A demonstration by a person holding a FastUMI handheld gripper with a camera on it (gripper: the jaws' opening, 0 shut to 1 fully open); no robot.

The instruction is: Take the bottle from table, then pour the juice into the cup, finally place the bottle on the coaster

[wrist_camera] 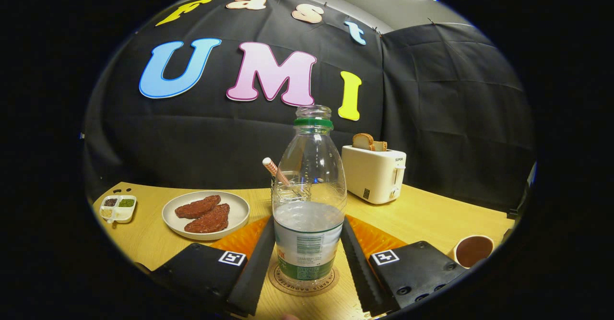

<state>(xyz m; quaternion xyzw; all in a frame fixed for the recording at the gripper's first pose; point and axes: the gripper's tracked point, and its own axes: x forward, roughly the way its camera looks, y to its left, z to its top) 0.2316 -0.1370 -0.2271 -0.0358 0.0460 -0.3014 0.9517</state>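
The bottle (309, 200) stood upright in the lower middle of the frame, uncapped, with a green ring around its neck and a pale liquid filling roughly its lower half. Its base sat on the round coaster (303, 281), whose printed rim showed around the foot of the bottle. The gripper (307, 255) had a finger on either side of the bottle's labelled lower part, both lying right along its sides; whether they were pressing it or just touching, I could not tell from where I looked.

Just behind the bottle, seen partly through its clear wall, was a glass cup (288, 193) with a striped straw (274, 170) leaning out toward the upper left. Left of centre lay a pale plate (170, 212) carrying two brown steaks (204, 213). Farther left, near the table's edge, was a small white divided dish (118, 208) with dark and green seasonings in its compartments. Right of the bottle and farther back stood a white toaster (374, 173) with bread slices (369, 142) poking out of the top. At the lower right sat a small cup of dark liquid (474, 250). Everything rested on a light wooden table (431, 214).
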